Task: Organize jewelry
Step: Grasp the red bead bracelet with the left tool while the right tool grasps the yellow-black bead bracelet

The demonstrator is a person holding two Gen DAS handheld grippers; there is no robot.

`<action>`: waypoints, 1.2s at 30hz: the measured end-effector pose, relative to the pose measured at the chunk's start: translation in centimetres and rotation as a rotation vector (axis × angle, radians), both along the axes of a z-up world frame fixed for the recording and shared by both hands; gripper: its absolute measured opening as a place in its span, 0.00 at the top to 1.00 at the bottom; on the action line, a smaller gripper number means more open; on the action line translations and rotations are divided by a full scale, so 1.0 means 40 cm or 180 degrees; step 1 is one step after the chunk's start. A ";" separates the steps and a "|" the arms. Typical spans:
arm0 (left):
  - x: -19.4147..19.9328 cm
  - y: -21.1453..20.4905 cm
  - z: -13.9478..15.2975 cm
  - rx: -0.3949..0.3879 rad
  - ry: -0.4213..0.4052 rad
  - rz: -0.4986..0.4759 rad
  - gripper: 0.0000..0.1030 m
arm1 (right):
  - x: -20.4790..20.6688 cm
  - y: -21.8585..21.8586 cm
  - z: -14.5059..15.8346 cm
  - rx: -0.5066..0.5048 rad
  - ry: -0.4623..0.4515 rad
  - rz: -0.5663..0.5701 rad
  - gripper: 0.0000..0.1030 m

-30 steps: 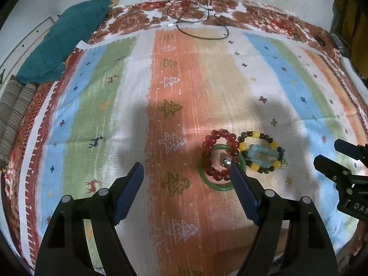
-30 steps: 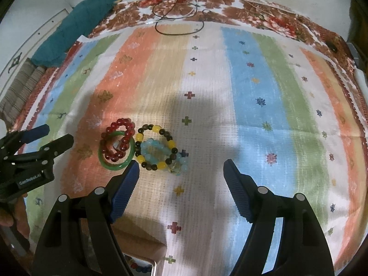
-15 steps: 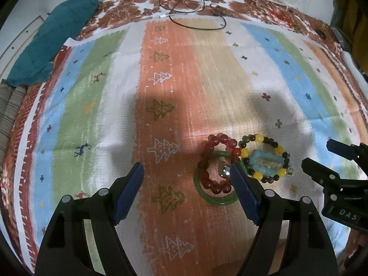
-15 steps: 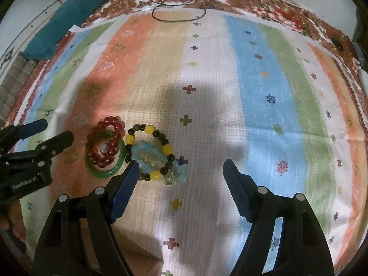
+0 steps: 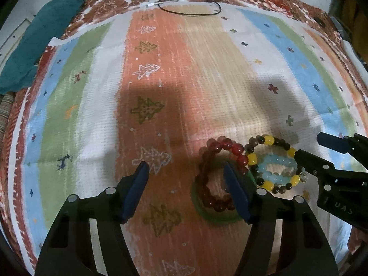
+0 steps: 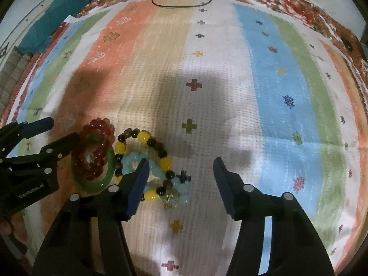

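Closest in, the left gripper (image 5: pixel 186 174) hangs low over the cloth with its blue-padded jaws spread wide, holding nothing; its right finger crosses in front of the green bangle (image 5: pixel 215 217). The bangle is a smooth, glossy ring lying flat, and the red bead bracelet (image 5: pixel 217 154), a loop of round translucent beads, rests partly on top of it. Just beside them lies the yellow and dark bead bracelet (image 6: pixel 143 138), with the pale blue bead bracelet (image 6: pixel 128 161) of frosted beads coiled inside it and a small clear charm (image 6: pixel 170 199) at its near edge. The right gripper (image 6: pixel 181 168) is also spread wide and empty, its left finger over the blue beads, its right finger above bare cloth.

All four pieces sit bunched together, touching, on the striped woven cloth (image 6: pixel 264 80), a nubbly fabric with small crosses and tree motifs. To the right of the pile the cloth lies open. Farther off, a thin black cable (image 5: pixel 191 11) loops near the floral border, and a teal quilted cloth (image 5: pixel 39 34) slumps at the far left edge.
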State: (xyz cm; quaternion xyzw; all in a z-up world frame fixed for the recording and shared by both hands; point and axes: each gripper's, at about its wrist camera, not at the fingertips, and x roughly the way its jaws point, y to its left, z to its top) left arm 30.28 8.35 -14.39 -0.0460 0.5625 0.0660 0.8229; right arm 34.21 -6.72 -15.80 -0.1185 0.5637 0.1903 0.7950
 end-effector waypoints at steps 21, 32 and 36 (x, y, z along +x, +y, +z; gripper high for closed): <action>0.019 -0.031 -0.057 -0.0217 0.0159 -0.0229 0.85 | 0.005 0.021 -0.057 -0.0043 0.0077 0.0160 0.88; -0.001 -0.036 -0.011 -0.0171 0.0075 -0.0194 0.87 | -0.014 0.011 -0.005 0.0074 -0.0011 0.0132 0.88; -0.010 -0.041 -0.002 -0.0167 0.0101 -0.0136 0.87 | -0.026 0.007 0.010 0.0091 -0.0043 0.0140 0.88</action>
